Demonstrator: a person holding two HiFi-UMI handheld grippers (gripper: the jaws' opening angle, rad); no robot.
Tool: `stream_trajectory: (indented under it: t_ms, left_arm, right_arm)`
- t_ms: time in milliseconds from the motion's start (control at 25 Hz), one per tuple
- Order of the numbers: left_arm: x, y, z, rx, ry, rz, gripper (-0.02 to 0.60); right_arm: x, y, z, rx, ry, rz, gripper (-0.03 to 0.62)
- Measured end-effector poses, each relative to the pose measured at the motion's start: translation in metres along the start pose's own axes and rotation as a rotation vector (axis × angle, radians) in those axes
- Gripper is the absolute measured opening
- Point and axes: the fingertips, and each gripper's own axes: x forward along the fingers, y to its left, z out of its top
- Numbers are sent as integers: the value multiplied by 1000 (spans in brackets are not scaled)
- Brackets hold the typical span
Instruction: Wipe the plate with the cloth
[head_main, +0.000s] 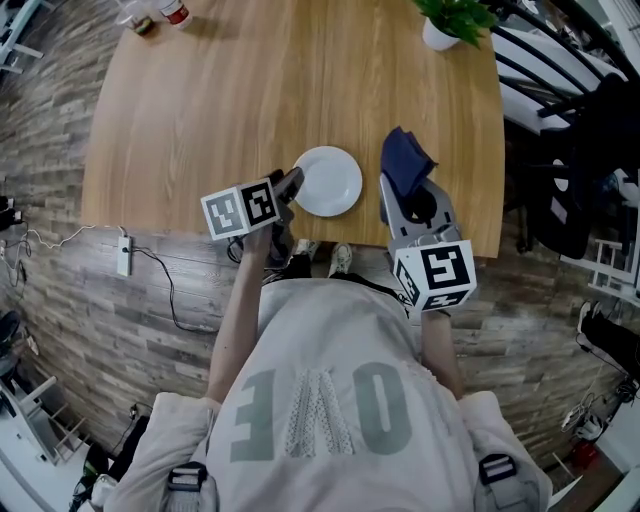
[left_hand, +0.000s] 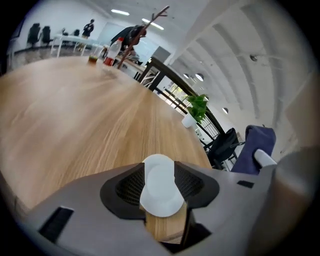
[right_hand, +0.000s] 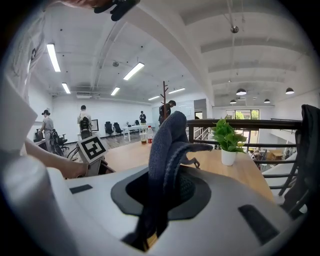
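Observation:
A white plate (head_main: 330, 180) lies on the wooden table (head_main: 200, 110) close to its near edge. My left gripper (head_main: 291, 186) is at the plate's left rim, pointing down at it. In the left gripper view the plate (left_hand: 159, 187) fills the gap between the jaws, and I see no pad pressing on it. My right gripper (head_main: 402, 188) hovers just right of the plate, shut on a dark blue cloth (head_main: 404, 160). The cloth (right_hand: 167, 150) sticks up out of the jaws in a bunched fold. Cloth and plate are apart.
A potted plant (head_main: 447, 22) stands at the table's far right corner, and a bottle and cup (head_main: 160, 14) at the far left corner. Black chairs (head_main: 575, 170) stand to the right of the table. A power strip (head_main: 124, 255) with cables lies on the floor at left.

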Motion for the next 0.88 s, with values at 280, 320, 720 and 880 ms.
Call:
stream_trajectory:
  t_ms: [280, 320, 720, 880]
  left_arm:
    - [12, 25, -49, -72, 135, 28, 186]
    - [13, 25, -52, -75, 142, 28, 186]
    - [26, 25, -67, -128, 184, -15, 184]
    - [27, 31, -68, -140, 193, -10, 120]
  right_arm:
    - [0, 7, -13, 1, 48, 24, 61]
    - [0, 8, -15, -1, 53, 26, 60]
    - [-2, 23, -23, -30, 88, 54, 60]
    - [-2, 29, -23, -35, 86, 72, 60]
